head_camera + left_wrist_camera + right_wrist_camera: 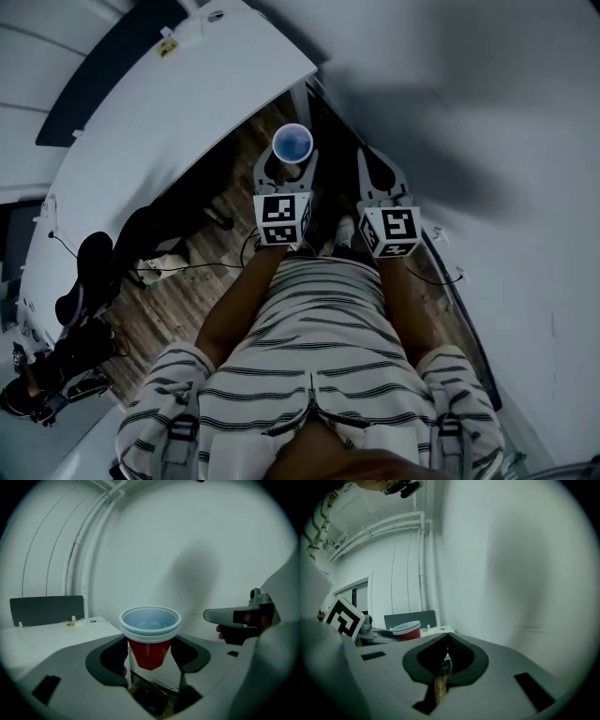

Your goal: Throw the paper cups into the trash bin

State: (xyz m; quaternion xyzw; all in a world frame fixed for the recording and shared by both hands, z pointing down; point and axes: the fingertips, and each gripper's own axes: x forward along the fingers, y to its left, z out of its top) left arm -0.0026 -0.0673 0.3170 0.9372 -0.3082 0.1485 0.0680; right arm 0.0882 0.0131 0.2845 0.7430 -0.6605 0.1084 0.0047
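White desk top [141, 131] and pale wall [506, 131] flank the strip of wood-plank floor [202, 272] where I stand; no trash bin shows in any view. My left gripper [289, 169] is clamped on the nested red paper cups with white rims [150, 634], held upright in the air above the floor, and my right gripper [446, 660], just beside it, is closed on nothing. Step in hand, by my judgement: the carry; the next move calls for finding the bin, bringing the cups over its mouth, and parting the left jaws.
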